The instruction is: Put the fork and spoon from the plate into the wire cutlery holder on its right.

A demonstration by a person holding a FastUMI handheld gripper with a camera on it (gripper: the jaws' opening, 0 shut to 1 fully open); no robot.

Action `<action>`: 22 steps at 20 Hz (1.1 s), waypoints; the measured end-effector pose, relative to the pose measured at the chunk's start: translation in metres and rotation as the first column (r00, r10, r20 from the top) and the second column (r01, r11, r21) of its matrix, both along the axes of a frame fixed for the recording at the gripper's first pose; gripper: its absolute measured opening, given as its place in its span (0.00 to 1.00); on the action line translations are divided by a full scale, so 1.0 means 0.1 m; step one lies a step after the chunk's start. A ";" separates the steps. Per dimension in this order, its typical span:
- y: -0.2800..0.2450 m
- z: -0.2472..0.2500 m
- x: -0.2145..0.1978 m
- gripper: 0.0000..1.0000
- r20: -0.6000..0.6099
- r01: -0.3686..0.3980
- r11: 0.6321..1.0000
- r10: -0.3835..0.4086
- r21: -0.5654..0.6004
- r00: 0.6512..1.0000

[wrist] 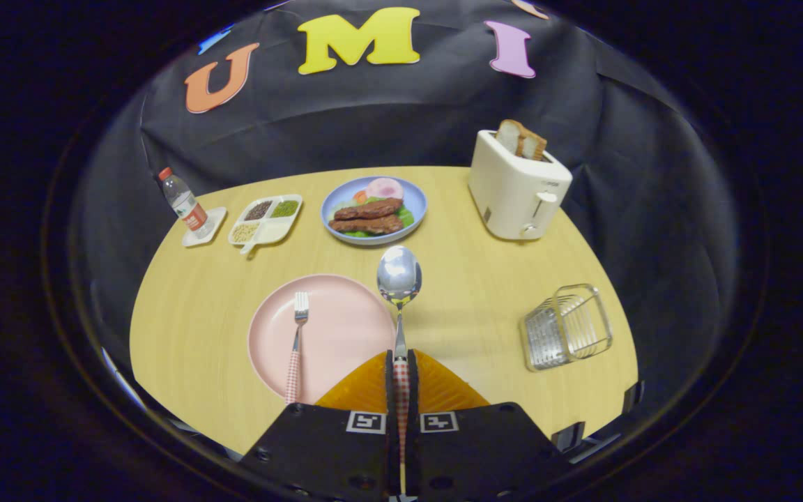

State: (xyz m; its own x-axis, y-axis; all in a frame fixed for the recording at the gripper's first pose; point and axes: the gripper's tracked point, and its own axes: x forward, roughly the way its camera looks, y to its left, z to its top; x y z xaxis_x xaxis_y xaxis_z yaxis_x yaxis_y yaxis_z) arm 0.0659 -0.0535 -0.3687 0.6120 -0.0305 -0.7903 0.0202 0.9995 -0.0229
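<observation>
The gripper (401, 362) has its two fingers squeezed tight on the checked handle of the spoon (399, 279), one finger on each side. The shiny bowl of the spoon sticks out ahead of the fingers, up in the air over the right rim of the pink plate (335, 335). The fork (296, 341) lies on the left part of that plate, with its prongs pointing to the far edge of the table (185, 307) and its checked handle reaching over the near rim. The wire cutlery holder (567, 326) stands near the right edge of the table, well apart from the plate. By the far edge sit a blue plate of food (374, 209), a white toaster (517, 187) with bread in it, a small divided dish (266, 219) and a water bottle (184, 202) on a coaster
</observation>
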 end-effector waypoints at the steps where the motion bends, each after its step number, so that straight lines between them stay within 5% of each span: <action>1: -0.15 0.08 -0.02 0.03 0.003 0.007 1.000 -0.007 -0.006 1.000; 14: -1.54 0.37 -0.23 0.03 -0.126 0.030 0.999 -0.034 -0.028 0.992; 22: -1.86 0.26 -0.33 0.03 -0.334 -0.039 0.999 0.029 -0.023 0.942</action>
